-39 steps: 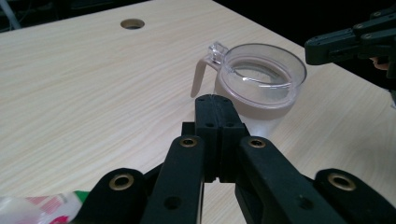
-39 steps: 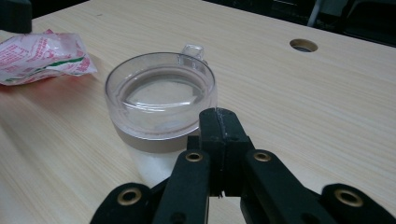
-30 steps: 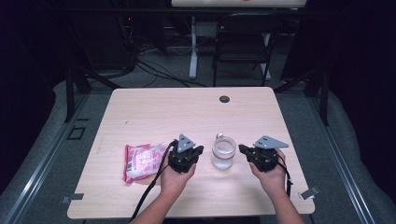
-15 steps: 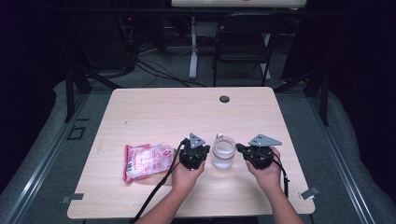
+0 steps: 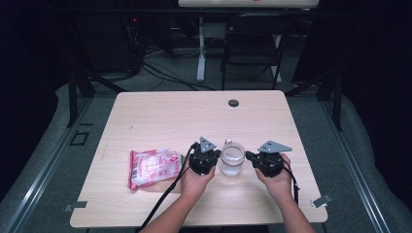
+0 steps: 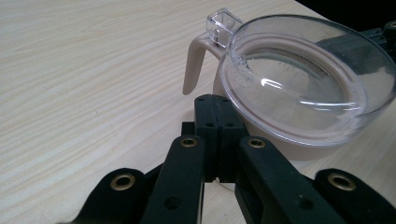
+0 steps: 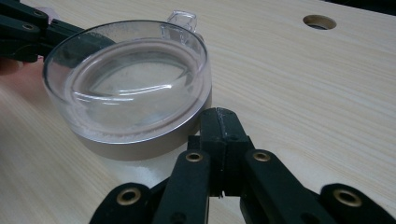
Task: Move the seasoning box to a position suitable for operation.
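jar (image 5: 232,159): squat round container, beige body, clear lid, upright on the table (image 5: 160,116), near the front edge, between the two grippers
jar axis: vertical, lid faces up; no real long axis seen from above, it's round
handle (image 6: 194,65): beige, curves down the side; in the high view it sits on the far side of the jar, pointing away from the person
lid tab (image 6: 223,25): clear square tab right above the handle, same direction
left gripper (image 5: 207,156): jaws clenched together, nothing between them; tips just beside the jar's left wall, below the lid rim; touching or not – can't tell
right gripper (image 5: 252,156): jaws pressed shut on nothing; tips at the jar's right side, contact unclear
pink packet (image 5: 153,167): lies flat left of the left gripper, apart from the jar
hidden: jar base behind the jaws in both gripper views; contents hard to read through lid glare; right edge of the lid cut off in the left gripper view
table hole (image 7: 319,21): round, at the far edge, well clear
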